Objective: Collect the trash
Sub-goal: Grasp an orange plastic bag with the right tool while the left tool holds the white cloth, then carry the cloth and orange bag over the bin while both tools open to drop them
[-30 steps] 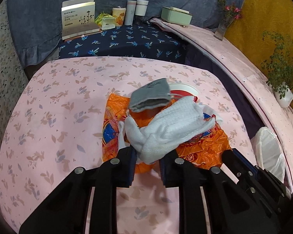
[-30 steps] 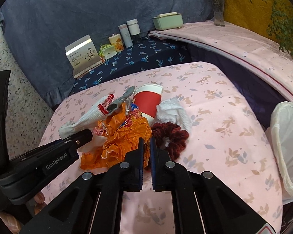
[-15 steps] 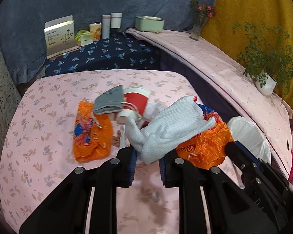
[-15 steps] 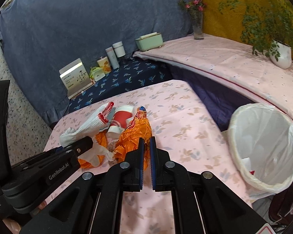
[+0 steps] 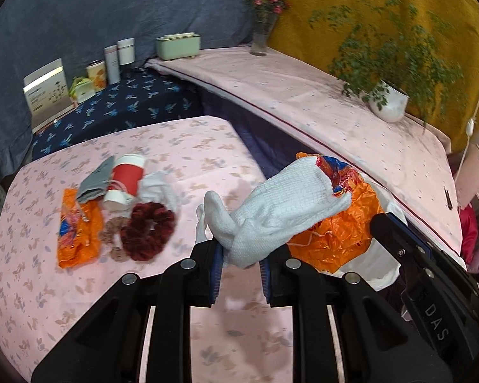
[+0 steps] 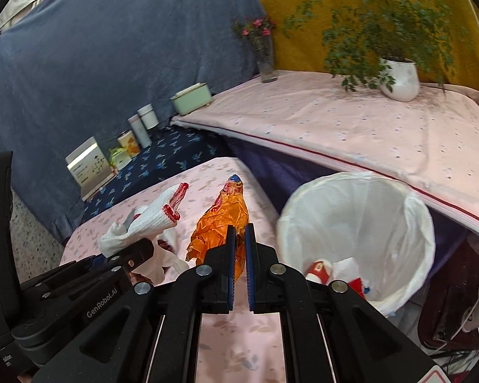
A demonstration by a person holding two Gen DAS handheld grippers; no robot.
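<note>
Nearest, the left gripper (image 5: 239, 268) pinches a white knitted glove (image 5: 281, 207) by its fingers, the cuff flopping out ahead of the jaws. Just beside it, the right gripper (image 6: 239, 265) has its jaws pressed together on a crumpled orange wrapper (image 6: 222, 226), which stands up between the pads. Both pieces hang in the air above the right edge of the surface (image 5: 207, 146), which wears a pink leaf-print cloth.

The step in hand looks like the carry: two pieces of trash picked up and headed for the bin (image 6: 357, 220), a white-lined basket standing on the floor just off the surface's right edge, with a few scraps already at its bottom. The next move calls for bringing each gripper over the bin's mouth before spreading the jaws, so that the limp glove and the light wrapper drop inside and not on the rim.

Farther back, toward the left of the surface, lie a red paper cup (image 5: 126, 177) on its side, a grey pouch (image 5: 94, 180), another orange wrapper (image 5: 76, 229), a dark red scrunchie (image 5: 150, 231) and some white tissue (image 5: 158, 185). Beyond runs a navy floral shelf with tins and a box, a long pink-covered ledge with a potted plant (image 6: 396, 76) and a vase of flowers (image 6: 265, 54), and blue and mustard drapes.
</note>
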